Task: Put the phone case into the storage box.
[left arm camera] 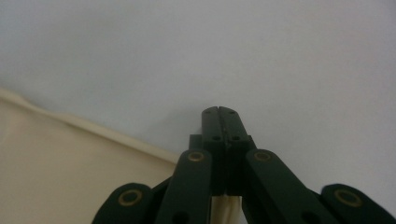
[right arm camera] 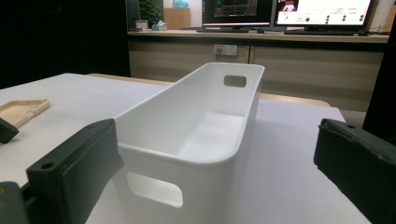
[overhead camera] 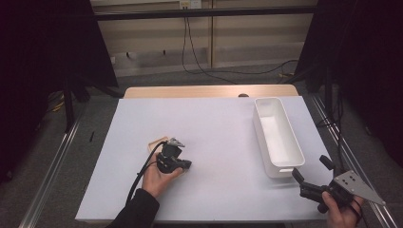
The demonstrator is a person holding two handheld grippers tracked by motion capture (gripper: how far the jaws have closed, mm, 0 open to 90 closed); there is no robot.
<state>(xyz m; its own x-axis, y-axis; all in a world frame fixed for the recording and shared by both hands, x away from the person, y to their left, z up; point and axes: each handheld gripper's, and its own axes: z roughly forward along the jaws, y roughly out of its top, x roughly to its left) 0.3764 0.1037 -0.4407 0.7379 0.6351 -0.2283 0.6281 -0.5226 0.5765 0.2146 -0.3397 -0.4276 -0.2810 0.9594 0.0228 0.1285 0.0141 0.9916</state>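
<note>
The beige tray (overhead camera: 154, 144) is flat, pale tan and shallow-rimmed. It lies on the white table cover (overhead camera: 209, 137), well left of the white bin (overhead camera: 277, 137). The left gripper (overhead camera: 186, 165) sits just beside the tray, jaws pressed together with nothing between them. The bin is long, glossy, with cut-out handles. The right gripper (overhead camera: 311, 172) rests near the bin's near end, jaws spread wide, holding nothing. Grey carpet (overhead camera: 157, 78) and wood panelling lie beyond the bin.
</note>
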